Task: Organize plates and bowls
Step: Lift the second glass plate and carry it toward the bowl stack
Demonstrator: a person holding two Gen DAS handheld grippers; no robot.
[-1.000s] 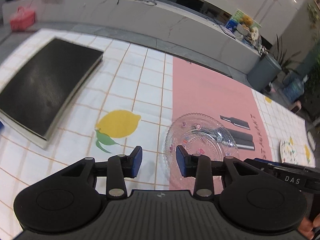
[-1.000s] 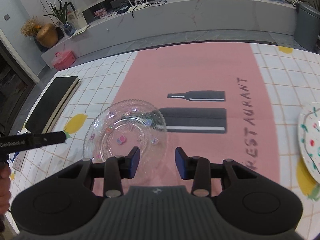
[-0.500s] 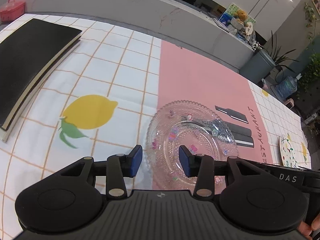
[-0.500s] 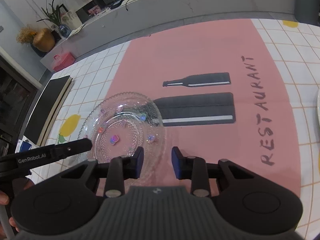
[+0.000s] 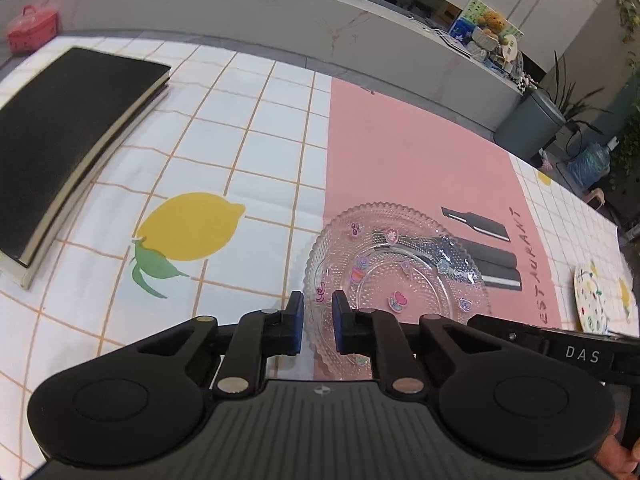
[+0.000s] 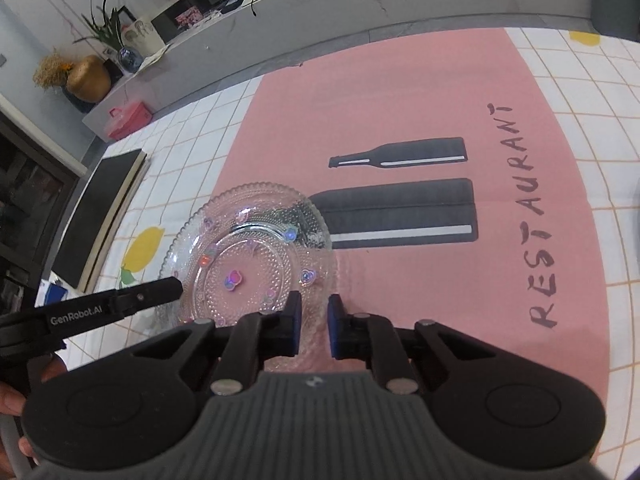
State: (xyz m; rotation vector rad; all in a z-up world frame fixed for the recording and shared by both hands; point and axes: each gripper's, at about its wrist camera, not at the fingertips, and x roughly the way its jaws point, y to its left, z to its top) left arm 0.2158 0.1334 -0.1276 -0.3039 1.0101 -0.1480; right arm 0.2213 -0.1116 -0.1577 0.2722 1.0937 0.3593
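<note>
Change: both tools have closed in on the glass plate (image 5: 396, 276) since a second ago.
Left tool (image 5: 318, 322): narrow gap astride plate's near-left rim, not clamped.
Right tool (image 6: 311, 326): same at near-right rim, likely for a two-sided lift.
Plate: on counter (image 5: 256, 128), beside printed lemon (image 5: 192, 226).

Both views are evenly and softly lit, with only faint shadows on the cloth (image 5: 248, 136). Small glints sparkle on the glass plate (image 5: 400, 276). Fisheye distortion bends the counter (image 6: 360, 16) and grid lines near the edges; corners vignette dark, and the far background blurs slightly.
</note>
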